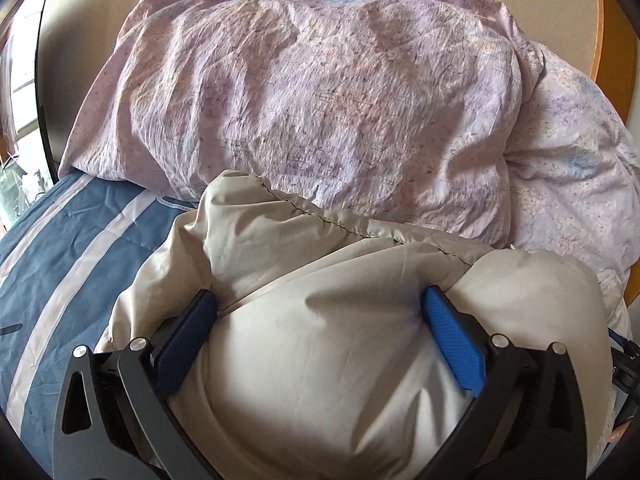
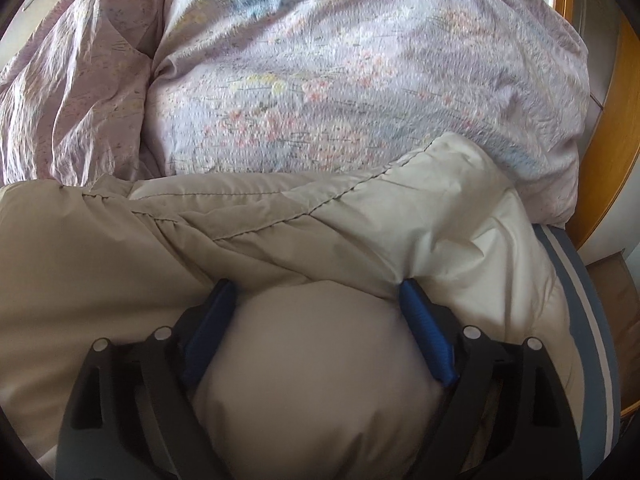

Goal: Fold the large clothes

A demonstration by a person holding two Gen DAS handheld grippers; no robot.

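- The beige padded jacket (image 1: 320, 320) lies on the bed (image 1: 60, 240), at 6 o'clock of the lilac duvet (image 1: 320, 100).
- Left tongs (image 1: 320, 320) and right tongs (image 2: 316, 320) each stand wide, padding bulging between the pads.
- Likely light, soft, slippery; take the stitched seam (image 2: 260, 228).

1 beige jacket (image 1: 320, 264), 1 floral duvet (image 1: 320, 92), 1 striped sheet (image 1: 80, 232).

No readable text, labels, brands or numbers on anything in either view
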